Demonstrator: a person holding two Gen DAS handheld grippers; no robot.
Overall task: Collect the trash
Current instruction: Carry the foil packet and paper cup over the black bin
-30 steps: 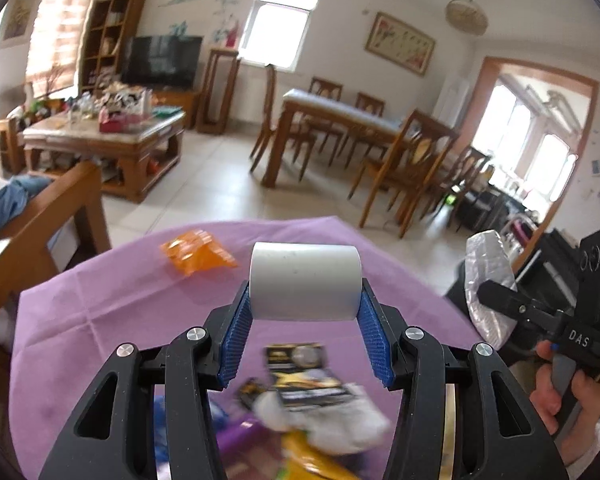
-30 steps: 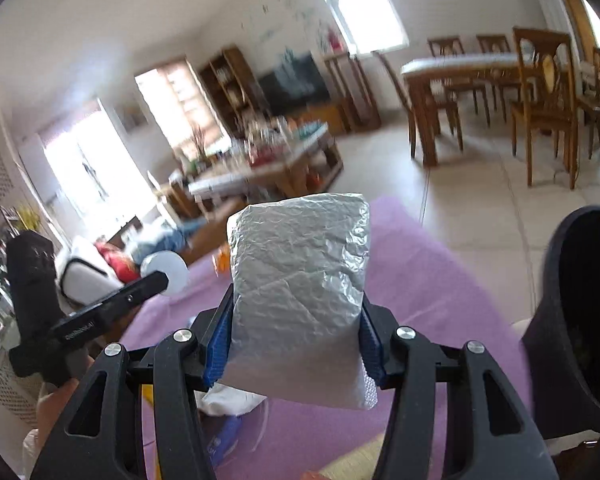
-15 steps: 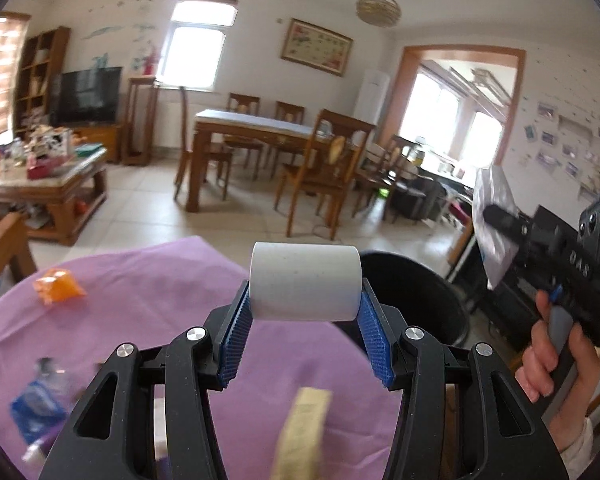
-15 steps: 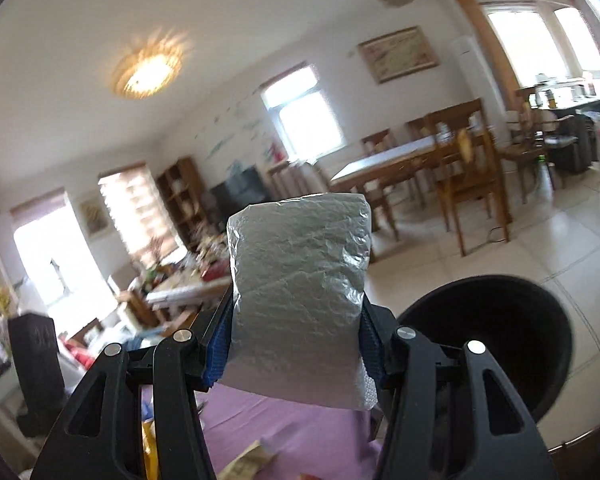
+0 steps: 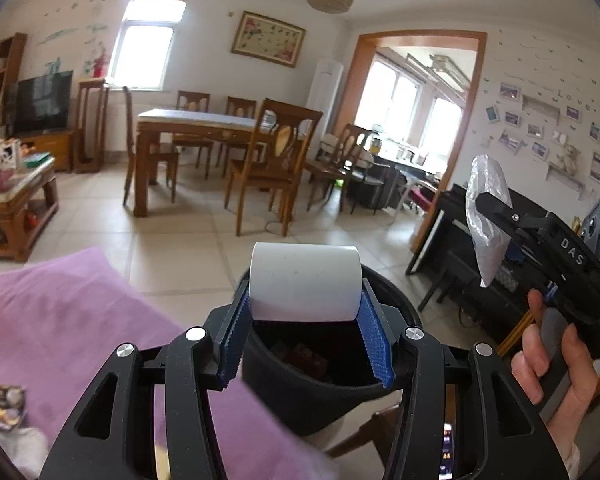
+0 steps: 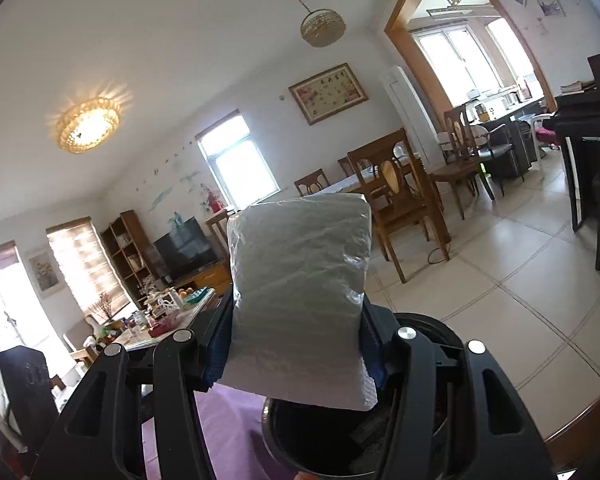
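Note:
My left gripper (image 5: 305,312) is shut on a white paper cup (image 5: 304,282) lying sideways between the blue pads, held above the open black trash bin (image 5: 300,396). Red wrappers lie inside the bin. My right gripper (image 6: 296,344) is shut on a crinkled silver foil bag (image 6: 300,300), held over the same bin (image 6: 300,456). In the left wrist view the right gripper (image 5: 496,220) and its foil bag (image 5: 486,208) show at the right, higher than the bin.
The purple-clothed table (image 5: 60,320) lies to the left of the bin, with wrappers (image 5: 4,404) at its near left. A black piano (image 5: 460,248) stands right of the bin. Dining chairs and table (image 5: 204,128) stand further off across the tiled floor.
Both grippers swung right, away from the purple table's trash, and now hang over the black bin. Each still holds its item.

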